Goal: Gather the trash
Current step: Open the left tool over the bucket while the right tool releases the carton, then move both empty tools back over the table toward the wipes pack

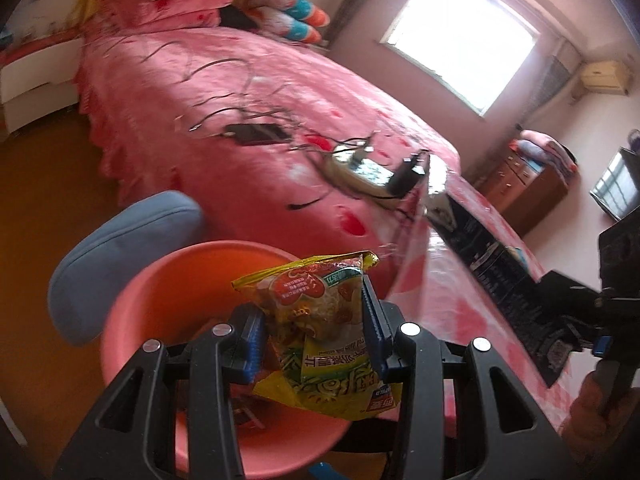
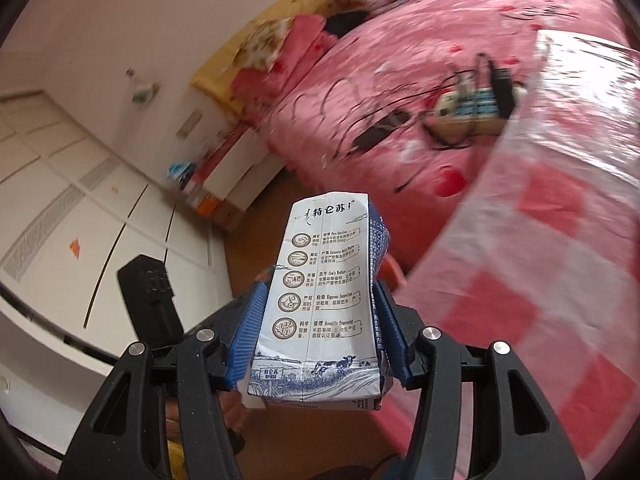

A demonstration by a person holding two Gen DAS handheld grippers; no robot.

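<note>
Two tools are at work, each with a piece of trash between its blue pads. Seen from the left wrist, a blue cushion (image 1: 120,268) lies at the far left on the brown floor, beside a pink bin (image 1: 160,320) whose open mouth sits just below and behind the left tool (image 1: 316,332). That tool is closed tight on a crumpled yellow snack bag (image 1: 320,340), pinching it at the middle so the bag hangs over the bin's rim region, its printed top sticking up past the fingertips. Behind it spreads a bed (image 1: 240,92) under a pink cover, with black cables and a white power strip (image 1: 360,172) lying on it. At the far right edge of that view the other tool's black body shows, gripped by a hand (image 1: 592,412). From the right wrist, white wardrobe doors fill the left side, then comes the right tool (image 2: 318,328), about half open and clamped on both sides of a white and blue milk carton (image 2: 320,304), held upright in the air with its top pointing away. To its right lies a pink checked cloth (image 2: 540,280), next to the bed.
</note>
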